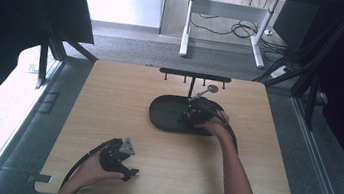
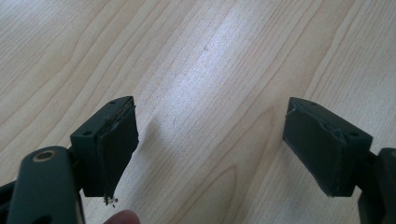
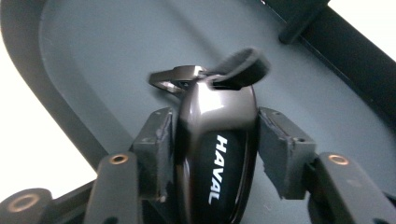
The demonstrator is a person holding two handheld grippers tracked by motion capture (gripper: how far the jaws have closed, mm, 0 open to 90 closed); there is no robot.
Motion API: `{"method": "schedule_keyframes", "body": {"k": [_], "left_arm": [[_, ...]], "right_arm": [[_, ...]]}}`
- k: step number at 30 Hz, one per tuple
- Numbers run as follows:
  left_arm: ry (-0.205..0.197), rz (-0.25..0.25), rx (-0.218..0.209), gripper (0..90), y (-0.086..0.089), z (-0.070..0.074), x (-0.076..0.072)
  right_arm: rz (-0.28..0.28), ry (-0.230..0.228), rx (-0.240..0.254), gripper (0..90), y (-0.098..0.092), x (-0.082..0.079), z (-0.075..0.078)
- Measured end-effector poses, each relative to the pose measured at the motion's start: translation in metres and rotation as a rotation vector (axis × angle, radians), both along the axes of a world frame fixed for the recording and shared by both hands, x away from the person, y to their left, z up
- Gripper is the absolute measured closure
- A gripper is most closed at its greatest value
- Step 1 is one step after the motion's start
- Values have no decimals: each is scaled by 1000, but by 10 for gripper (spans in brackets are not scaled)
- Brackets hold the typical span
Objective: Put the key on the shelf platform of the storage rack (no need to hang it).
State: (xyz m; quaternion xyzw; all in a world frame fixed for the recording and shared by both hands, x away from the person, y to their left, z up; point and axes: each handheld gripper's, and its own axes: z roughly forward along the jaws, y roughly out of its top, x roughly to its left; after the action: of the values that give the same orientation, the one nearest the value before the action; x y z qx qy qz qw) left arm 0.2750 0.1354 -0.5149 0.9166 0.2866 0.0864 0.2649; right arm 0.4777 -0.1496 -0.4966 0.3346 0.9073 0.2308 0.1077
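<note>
Work in hand: I am handling a black car key fob marked HAVAL, bringing it to the dark oval tray that is sitting toward the far edge of the tabletop, a little right of its middle.

Right gripper: I am holding the right gripper over the right part of the tray. In the right gripper view the fob is lying between the jaws; the left pad is against its side, while a thin gap seems to be showing at the right pad, so I am judging the grip to be loosening rather than firm.

Key fob: it is sitting above the tray floor, its metal ring and short strap pointing away from me. Whether it is already resting on the floor I cannot tell.

Left gripper: I am resting the left gripper near the near edge of the tabletop, left of middle, well apart from the tray. Its jaws are standing wide with nothing but bare wood between them.

Rack: a black bar with small hooks is standing at the far edge behind the tray; a small round thing on a stem is showing just beside it, too small to name.

Done: I am judging the carry to the tray as finished.

Left: letting go fully and drawing the right gripper clear.
</note>
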Motion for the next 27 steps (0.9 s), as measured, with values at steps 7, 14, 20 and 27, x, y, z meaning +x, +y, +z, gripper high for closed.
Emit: {"method": "schedule_keyframes", "body": {"k": [7,14,20,27], "left_arm": [[0,0,1,184,0,0,0],[0,-2,1,184,0,0,0],[-2,1,1,184,0,0,0],[-10,2,-9,185,0,1,0]], "right_arm": [[-6,-1,1,476,1,1,-5],[-39,-52,23,392,-1,-2,6],[-24,-102,97,393,-8,-23,30],[-10,-160,168,406,-24,-61,49]]}}
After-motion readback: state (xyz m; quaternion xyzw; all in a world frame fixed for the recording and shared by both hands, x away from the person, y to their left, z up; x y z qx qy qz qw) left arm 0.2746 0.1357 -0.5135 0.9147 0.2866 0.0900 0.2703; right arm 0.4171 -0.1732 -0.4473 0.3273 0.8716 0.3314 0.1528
